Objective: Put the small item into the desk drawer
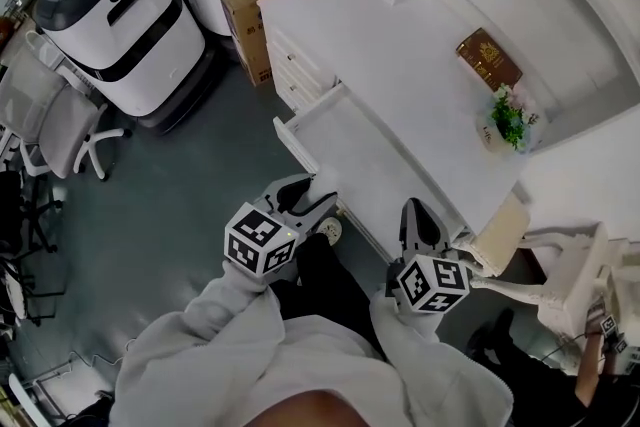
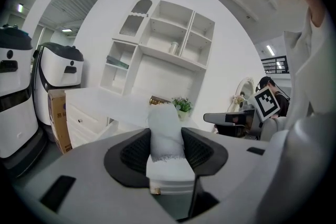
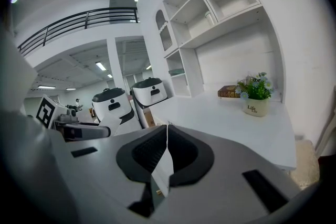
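My left gripper (image 2: 166, 139) is shut on the small item (image 2: 165, 122), a pale white soft-looking piece that stands up between the pads. In the head view that gripper (image 1: 303, 199) hovers close to my body, just short of the open white desk drawer (image 1: 352, 158), and I cannot make out the item there. My right gripper (image 3: 167, 136) has its jaws pressed together with nothing in them. It (image 1: 420, 221) hangs beside the drawer's near right corner. The drawer looks bare inside.
The white desk top (image 1: 400, 45) carries a brown book (image 1: 488, 58) and a small potted plant (image 1: 510, 119). A cardboard box (image 1: 250, 7) and two white machines (image 1: 110, 15) stand left of the desk. An office chair (image 1: 60, 125) is far left, a white chair (image 1: 565, 275) right.
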`<state>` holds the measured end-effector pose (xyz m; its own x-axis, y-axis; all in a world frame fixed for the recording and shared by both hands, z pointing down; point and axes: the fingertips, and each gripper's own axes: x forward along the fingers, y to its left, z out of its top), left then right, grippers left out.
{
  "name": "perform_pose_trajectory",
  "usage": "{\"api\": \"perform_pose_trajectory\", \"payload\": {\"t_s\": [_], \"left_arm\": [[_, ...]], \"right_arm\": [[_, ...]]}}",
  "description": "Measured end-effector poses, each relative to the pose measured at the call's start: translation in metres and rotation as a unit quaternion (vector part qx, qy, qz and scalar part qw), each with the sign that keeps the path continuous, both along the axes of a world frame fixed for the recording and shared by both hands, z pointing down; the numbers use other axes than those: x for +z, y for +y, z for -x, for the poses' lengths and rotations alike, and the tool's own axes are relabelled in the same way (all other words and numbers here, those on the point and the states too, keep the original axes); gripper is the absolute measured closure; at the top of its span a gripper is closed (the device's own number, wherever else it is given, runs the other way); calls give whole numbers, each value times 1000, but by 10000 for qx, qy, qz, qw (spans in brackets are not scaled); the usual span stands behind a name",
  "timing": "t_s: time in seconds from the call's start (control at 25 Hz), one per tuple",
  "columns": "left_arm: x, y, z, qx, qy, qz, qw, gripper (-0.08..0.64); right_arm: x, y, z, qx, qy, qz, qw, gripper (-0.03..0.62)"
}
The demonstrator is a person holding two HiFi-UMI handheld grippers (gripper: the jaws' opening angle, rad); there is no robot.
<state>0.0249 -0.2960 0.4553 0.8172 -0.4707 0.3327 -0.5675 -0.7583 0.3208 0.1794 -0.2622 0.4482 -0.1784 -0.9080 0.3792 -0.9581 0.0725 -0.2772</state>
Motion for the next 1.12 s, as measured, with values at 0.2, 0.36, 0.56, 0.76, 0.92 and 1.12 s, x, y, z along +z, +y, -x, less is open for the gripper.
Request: {"api": "perform_pose_trajectory", "payload": {"t_s": [0.2, 0.36, 0.56, 0.76, 0.92, 1.12], "left_arm": [[5, -33, -12, 48, -54, 61, 10000, 373], [8, -56, -19, 57, -90, 122, 9999, 373], [17, -75, -32, 211, -247, 218, 9992, 373], [36, -89, -52, 455, -443, 353, 9974, 373], [65, -105, -68, 388, -633, 770, 9943, 373], [108, -124, -83, -15, -923, 1460, 9850, 373]], "right_arm": [[7, -33, -11, 4, -44, 94, 9999, 558], [9, -55, -16, -23, -57, 142, 9999, 558], [14, -67, -23, 41, -129, 225, 9997, 558], [22, -73, -34, 149, -200, 297, 9992, 558], [31, -77, -42, 213, -281, 399, 9986, 558], [41, -81, -47, 236, -366, 532, 9976, 558]]}}
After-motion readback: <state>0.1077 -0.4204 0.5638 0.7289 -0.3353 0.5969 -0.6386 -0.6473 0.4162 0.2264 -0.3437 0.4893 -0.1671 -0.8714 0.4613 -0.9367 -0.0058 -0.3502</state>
